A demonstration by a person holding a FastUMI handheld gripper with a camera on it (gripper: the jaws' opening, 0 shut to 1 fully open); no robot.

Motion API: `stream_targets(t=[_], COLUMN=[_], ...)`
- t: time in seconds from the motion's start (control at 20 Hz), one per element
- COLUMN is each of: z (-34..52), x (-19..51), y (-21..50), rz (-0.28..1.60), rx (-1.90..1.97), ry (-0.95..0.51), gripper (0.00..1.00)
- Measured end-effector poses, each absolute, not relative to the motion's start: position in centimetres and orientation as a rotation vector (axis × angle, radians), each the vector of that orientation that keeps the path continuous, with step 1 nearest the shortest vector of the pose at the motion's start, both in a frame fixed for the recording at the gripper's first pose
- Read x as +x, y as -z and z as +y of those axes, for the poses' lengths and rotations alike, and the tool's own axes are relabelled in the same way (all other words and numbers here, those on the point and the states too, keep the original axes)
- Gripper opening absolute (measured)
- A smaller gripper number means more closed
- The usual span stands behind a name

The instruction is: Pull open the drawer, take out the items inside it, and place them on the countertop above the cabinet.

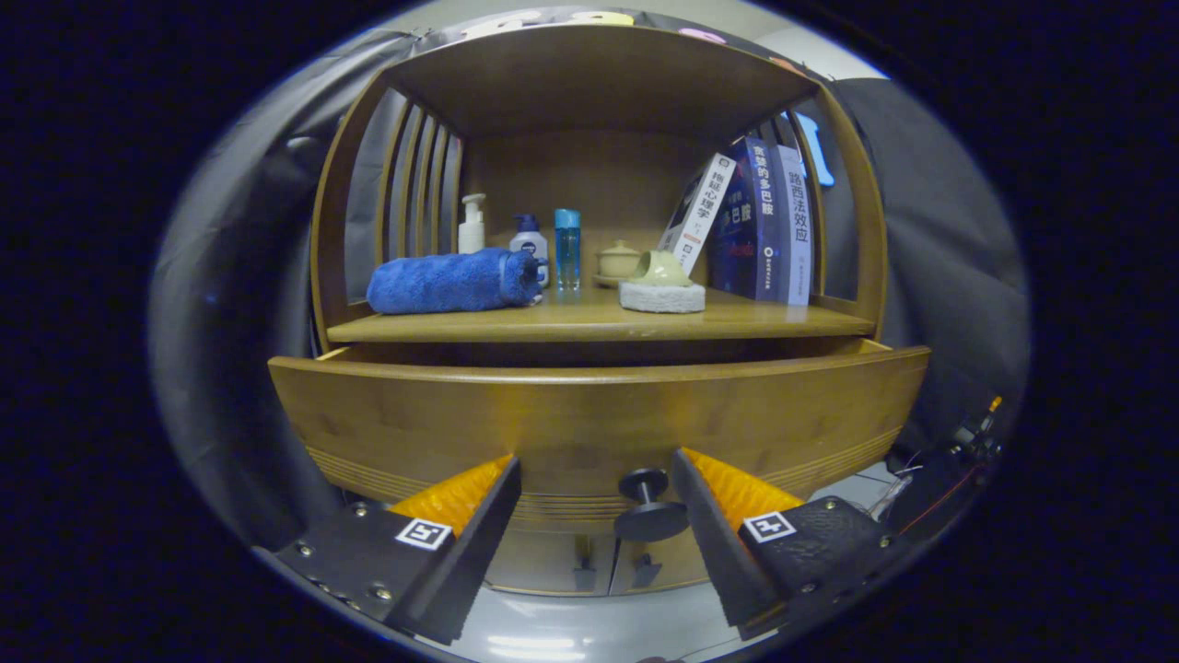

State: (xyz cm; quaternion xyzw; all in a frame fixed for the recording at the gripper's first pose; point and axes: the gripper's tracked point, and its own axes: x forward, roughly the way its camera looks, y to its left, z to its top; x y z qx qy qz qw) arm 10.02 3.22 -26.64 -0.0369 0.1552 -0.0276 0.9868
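Dim, warm light; strong fisheye edge distortion.

wooden countertop [589,324] holds a rolled blue towel [451,281], bottles [530,241], books [764,221], a sponge [661,296].

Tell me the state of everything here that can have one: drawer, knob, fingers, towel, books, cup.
Drawer: pulled partly out.
Knob: between the fingers, not gripped.
Gripper: fingers open.
Blue towel: rolled, lying on the countertop.
Books: standing, one leaning.
Green cup: tipped on a white pad.
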Motion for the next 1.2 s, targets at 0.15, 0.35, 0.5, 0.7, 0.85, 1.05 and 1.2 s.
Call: stream_targets(t=[0.15, 0.35, 0.5, 0.7, 0.85, 1.05, 1.2], z=[4.1, 4.1, 4.0, 4.1, 4.1, 3.5, 3.4], x=[10.7, 11.8, 12.9, 13.9, 14.7, 15.0, 15.0], y=[26.4, 26.5, 26.6, 26.5, 26.7, 26.9, 26.9], rz=[0.319, 0.337, 0.339, 0.352, 0.355, 0.352, 0.356], rx=[-0.073, -0.066, -0.059, -0.065, -0.069, -0.076, -0.07], ry=[0.055, 0.056, 0.059, 0.055, 0.05, 0.045, 0.043], gripper=[1.0, 1.0, 1.0, 1.0, 1.0, 1.0, 0.99])
